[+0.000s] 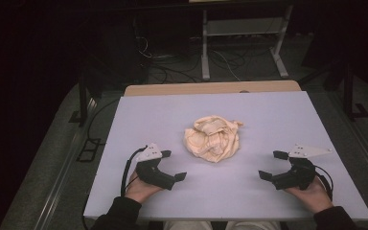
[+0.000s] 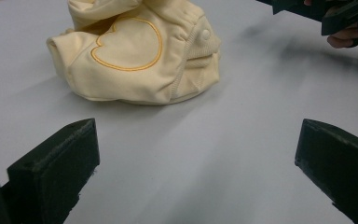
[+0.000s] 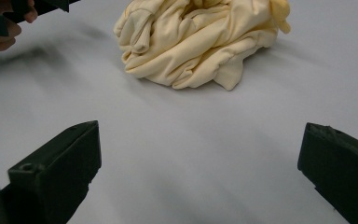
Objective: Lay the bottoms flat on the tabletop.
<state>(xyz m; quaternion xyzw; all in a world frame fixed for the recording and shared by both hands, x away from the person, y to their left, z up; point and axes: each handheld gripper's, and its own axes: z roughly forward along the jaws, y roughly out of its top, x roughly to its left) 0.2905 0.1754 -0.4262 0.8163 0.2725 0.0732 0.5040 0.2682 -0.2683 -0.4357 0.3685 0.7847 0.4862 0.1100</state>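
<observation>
Crumpled cream garment point(image 1: 212, 138) with orange heart outline point(image 2: 127, 46) between left tongs point(image 1: 173, 166) and right tongs point(image 1: 270, 165), both wide.

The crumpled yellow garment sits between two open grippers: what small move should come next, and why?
Probably bring the left gripper forward to the garment and pinch an edge near the heart outline. Both it and the right gripper are open and clear of the cloth, which lies bunched mid-table.
</observation>
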